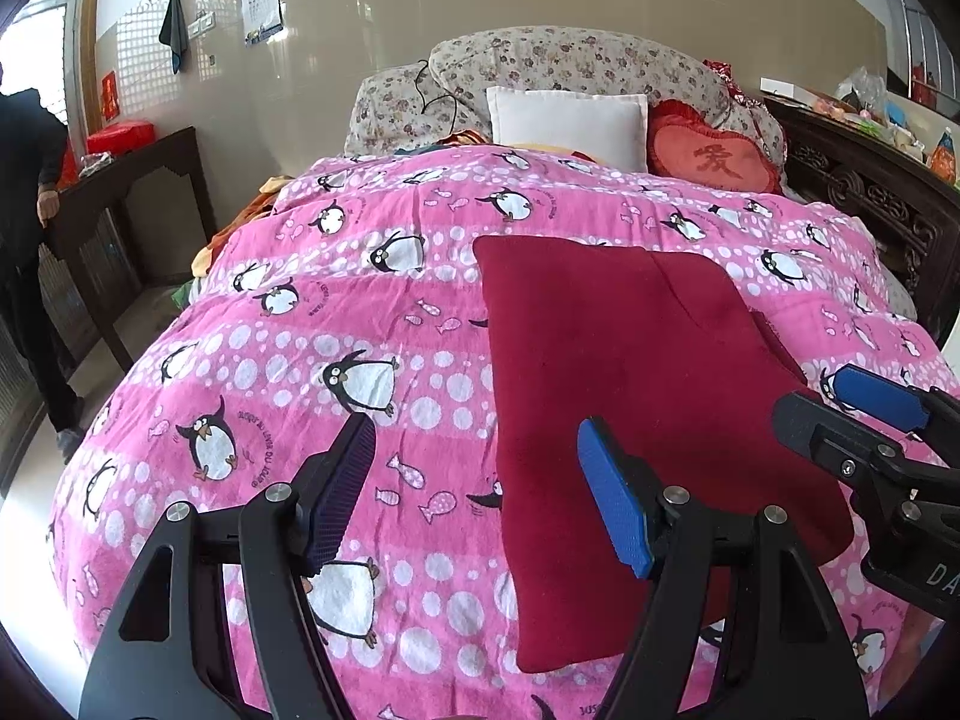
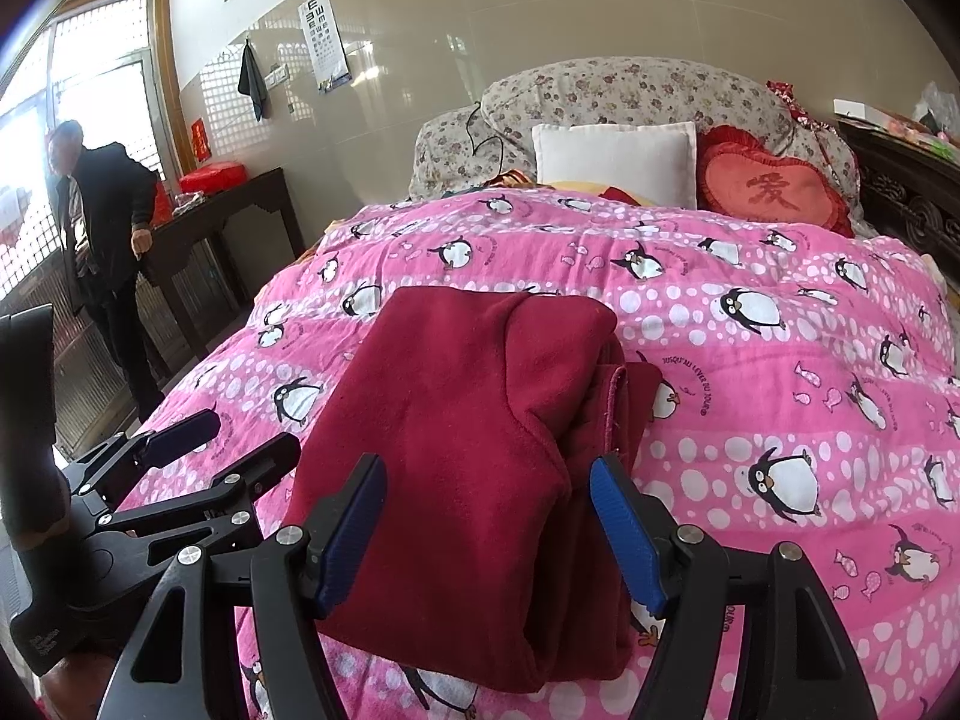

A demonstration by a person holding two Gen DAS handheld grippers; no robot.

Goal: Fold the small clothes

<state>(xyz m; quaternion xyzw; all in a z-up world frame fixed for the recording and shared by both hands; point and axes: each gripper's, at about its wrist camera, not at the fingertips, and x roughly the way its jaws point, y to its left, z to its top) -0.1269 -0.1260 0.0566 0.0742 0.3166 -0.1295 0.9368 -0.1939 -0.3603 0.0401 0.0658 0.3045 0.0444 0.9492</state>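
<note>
Standing apart with nothing between them, the jaws of the left gripper [image 1: 477, 492] hang over the quilt and the near left edge of the dark red garment [image 1: 630, 396], and the right gripper [image 2: 489, 528] is spread just as wide over the garment's near end, empty too, so neither tool has hold of any cloth. The garment lies on the pink penguin quilt [image 1: 300, 324], toward the near side of the bed, already brought into a long, fairly tidy rectangle; from the right wrist view a doubled layer and a bunched edge show along its right side, which looks like a sleeve or side folded inward. I would judge the lengthwise folds done and at least one crosswise fold left, near end carried to far end, plus some smoothing of that lumpy right edge. Farther off sit a white pillow [image 1: 567, 126] and a red heart cushion [image 1: 714, 159], and a man in dark clothes [image 2: 105, 240] stands by a dark wooden table [image 2: 222, 222].
</note>
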